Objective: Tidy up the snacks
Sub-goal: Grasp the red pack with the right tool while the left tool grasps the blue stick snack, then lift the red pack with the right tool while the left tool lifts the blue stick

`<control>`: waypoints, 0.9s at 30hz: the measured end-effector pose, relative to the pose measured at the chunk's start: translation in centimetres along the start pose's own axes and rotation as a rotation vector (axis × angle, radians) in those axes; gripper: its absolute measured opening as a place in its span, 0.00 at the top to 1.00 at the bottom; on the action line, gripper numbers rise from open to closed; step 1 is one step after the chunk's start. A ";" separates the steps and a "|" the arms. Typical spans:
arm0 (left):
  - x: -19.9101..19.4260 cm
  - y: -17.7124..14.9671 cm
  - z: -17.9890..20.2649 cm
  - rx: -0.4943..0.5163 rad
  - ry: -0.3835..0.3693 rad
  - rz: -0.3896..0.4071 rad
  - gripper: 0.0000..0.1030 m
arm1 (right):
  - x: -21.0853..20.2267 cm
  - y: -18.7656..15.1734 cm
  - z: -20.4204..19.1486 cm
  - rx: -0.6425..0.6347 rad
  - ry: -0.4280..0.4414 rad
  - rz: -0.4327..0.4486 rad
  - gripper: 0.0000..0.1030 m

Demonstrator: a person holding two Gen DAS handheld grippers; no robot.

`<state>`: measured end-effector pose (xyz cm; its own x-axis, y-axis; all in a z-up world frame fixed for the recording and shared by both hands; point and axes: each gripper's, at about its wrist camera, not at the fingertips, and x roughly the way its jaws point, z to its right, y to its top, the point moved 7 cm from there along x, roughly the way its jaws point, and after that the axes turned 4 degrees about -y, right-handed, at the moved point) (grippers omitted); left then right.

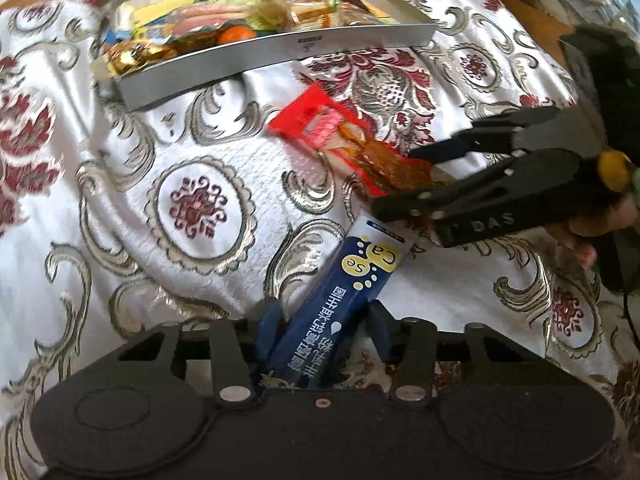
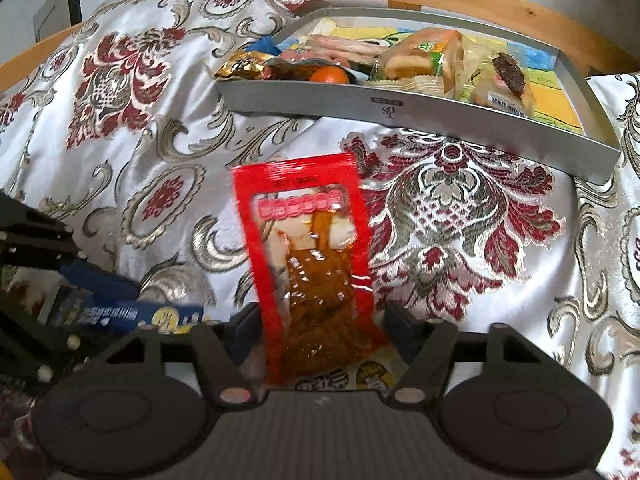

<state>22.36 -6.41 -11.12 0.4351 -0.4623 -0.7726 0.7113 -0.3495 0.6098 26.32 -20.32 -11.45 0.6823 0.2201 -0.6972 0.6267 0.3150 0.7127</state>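
The left gripper [image 1: 320,320] is closed on the near end of a blue stick sachet [image 1: 340,292], whose long axis runs away from the camera and leans to the right, its white-edged far end pointing toward the right gripper [image 1: 404,182]. That gripper is clamped on a red snack packet [image 2: 310,264] with a clear window showing brown, saucy contents. In the right wrist view the packet stands lengthwise between the fingers, its red top end pointing far toward the grey tray [image 2: 400,110].

The left wrist view shows the packet from the side, slanting from the right gripper up and left, held above the patterned cloth [image 1: 120,200]; a hand [image 1: 600,220] grips the tool at the right edge. The right wrist view shows the tray's contents better: wrapped buns [image 2: 420,64], a small orange [image 2: 330,76] and a gold wrapper [image 2: 244,68]. There the blue sachet shows only at the near left edge.
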 end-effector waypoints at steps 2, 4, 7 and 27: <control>-0.3 -0.2 -0.2 -0.050 -0.014 -0.007 0.58 | -0.9 0.0 -0.1 0.004 -0.013 -0.002 0.42; -0.7 -0.5 -0.4 -0.109 -0.032 -0.013 0.60 | -1.7 0.1 -0.1 0.028 -0.019 -0.005 0.50; -1.3 -1.2 -0.6 -0.193 -0.042 -0.016 0.62 | -2.5 0.2 0.2 0.082 -0.017 -0.019 0.65; -2.5 -3.6 1.0 -0.267 0.046 0.048 0.61 | 0.9 0.1 -1.1 -0.094 -0.130 0.040 0.15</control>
<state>18.13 -4.79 -11.18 0.4921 -0.4339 -0.7547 0.8069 -0.0983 0.5825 26.65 -19.07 -12.10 0.7527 0.1152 -0.6482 0.5641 0.3948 0.7252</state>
